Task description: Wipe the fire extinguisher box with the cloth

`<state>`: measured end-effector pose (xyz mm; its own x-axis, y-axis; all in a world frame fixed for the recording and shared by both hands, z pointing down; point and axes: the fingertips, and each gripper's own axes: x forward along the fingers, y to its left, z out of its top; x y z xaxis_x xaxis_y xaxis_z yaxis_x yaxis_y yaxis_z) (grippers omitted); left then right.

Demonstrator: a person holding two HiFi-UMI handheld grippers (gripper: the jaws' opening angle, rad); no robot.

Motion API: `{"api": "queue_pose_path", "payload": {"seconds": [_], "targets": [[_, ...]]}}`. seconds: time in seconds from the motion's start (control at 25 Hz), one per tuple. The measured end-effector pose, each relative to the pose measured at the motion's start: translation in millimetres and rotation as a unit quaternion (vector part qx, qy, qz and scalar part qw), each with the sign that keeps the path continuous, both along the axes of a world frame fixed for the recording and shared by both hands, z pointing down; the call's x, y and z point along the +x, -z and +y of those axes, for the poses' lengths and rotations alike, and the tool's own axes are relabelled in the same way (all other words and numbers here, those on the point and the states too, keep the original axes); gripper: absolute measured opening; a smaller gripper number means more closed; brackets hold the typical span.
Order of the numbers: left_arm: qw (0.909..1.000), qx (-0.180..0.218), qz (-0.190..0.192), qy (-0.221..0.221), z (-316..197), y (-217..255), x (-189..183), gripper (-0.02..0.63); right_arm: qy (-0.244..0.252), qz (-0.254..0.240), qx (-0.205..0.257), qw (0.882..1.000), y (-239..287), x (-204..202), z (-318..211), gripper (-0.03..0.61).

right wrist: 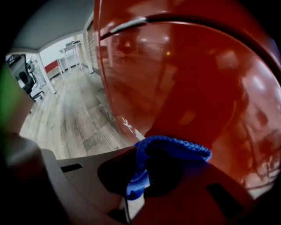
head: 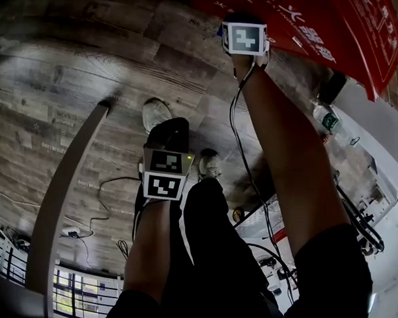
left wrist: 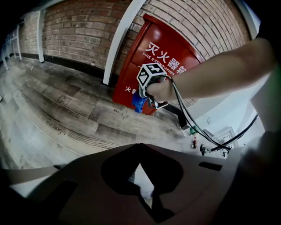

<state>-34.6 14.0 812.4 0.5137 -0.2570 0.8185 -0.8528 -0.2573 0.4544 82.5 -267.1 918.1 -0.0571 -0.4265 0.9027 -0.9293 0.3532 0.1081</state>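
right gripper [right wrist: 131, 178] clamped the blue cloth [right wrist: 175, 149] against the red box [right wrist: 184, 74], upper right of frame, likely mid-wipe, next needing steady sliding pressure; left gripper [left wrist: 141, 193] closed on nothing.

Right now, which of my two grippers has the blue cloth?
The right gripper: the blue cloth is pinched in its jaws, up at the red fire extinguisher box. The left gripper holds nothing, back over the floor.

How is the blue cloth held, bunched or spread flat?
Bunched: the blue fabric cloth is folded into a wad, pinched between the right tongs.
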Motion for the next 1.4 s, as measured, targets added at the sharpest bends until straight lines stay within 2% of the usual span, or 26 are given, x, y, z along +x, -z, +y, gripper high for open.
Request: {"api": "queue_pose_path", "payload": {"seconds": [0.36,0.52,0.64,0.8,1.0,1.28,1.4], "targets": [[0.9999,-0.014,-0.005,0.004,1,-8,16,-0.006,-0.050,0.039,-0.031,0.997,-11,112,39,0.041],[0.9998,-0.016,-0.014,-0.004,1,-14,23,-0.006,-0.060,0.061,-0.042,0.995,-17,144,53,0.041],[0.9995,-0.023,-0.017,-0.010,6,-20,29,-0.006,-0.047,0.067,-0.044,0.996,-29,145,54,0.041],[0.9994,-0.029,-0.010,-0.017,4,-27,36,-0.006,-0.069,0.063,-0.050,0.994,-52,146,51,0.041],[0.9987,-0.045,-0.009,-0.021,6,-36,21,-0.006,-0.089,0.052,-0.049,0.993,-88,135,45,0.041],[0.9988,-0.045,0.000,-0.020,-5,-37,11,-0.006,-0.102,0.039,-0.043,0.993,-102,97,27,0.041],[0.9985,-0.048,0.004,-0.024,-7,-37,8,-0.006,-0.097,0.057,-0.055,0.992,-99,77,27,0.041]]}}
